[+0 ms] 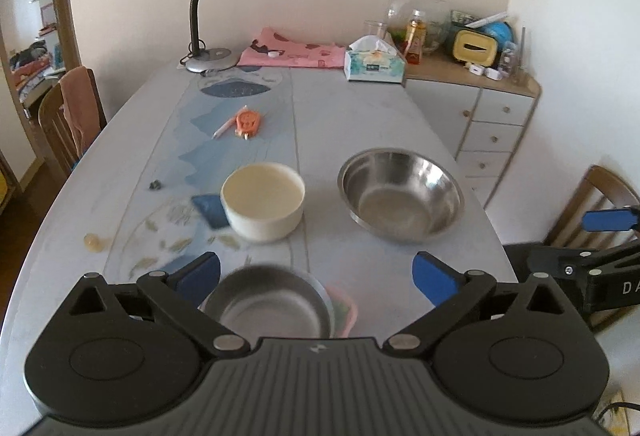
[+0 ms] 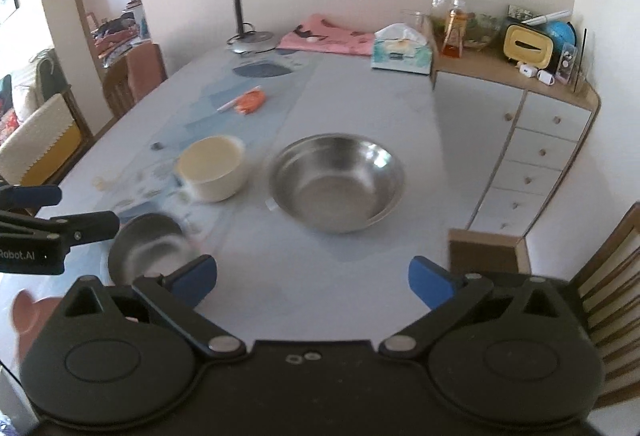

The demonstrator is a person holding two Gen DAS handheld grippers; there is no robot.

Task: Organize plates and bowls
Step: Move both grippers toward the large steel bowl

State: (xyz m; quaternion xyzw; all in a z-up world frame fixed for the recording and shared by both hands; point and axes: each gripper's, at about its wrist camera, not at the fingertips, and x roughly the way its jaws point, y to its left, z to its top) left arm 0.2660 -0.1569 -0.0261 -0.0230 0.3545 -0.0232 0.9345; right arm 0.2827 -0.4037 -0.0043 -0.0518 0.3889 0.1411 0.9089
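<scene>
A large steel bowl (image 1: 401,193) sits on the table at mid right; it also shows in the right wrist view (image 2: 336,182). A cream ceramic bowl (image 1: 263,200) stands left of it, also in the right wrist view (image 2: 211,168). A small steel bowl (image 1: 269,303) lies near the front edge on a pink plate (image 1: 345,310); the small bowl shows in the right wrist view too (image 2: 147,246). My left gripper (image 1: 316,278) is open and empty just above the small bowl. My right gripper (image 2: 312,280) is open and empty above bare table, in front of the large bowl.
A desk lamp (image 1: 218,4), pink cloth (image 1: 294,52) and tissue box (image 1: 374,64) stand at the table's far end. An orange tool and pen (image 1: 244,122) lie mid-table. A drawer cabinet (image 2: 532,140) stands right. Wooden chairs (image 2: 604,300) flank the table.
</scene>
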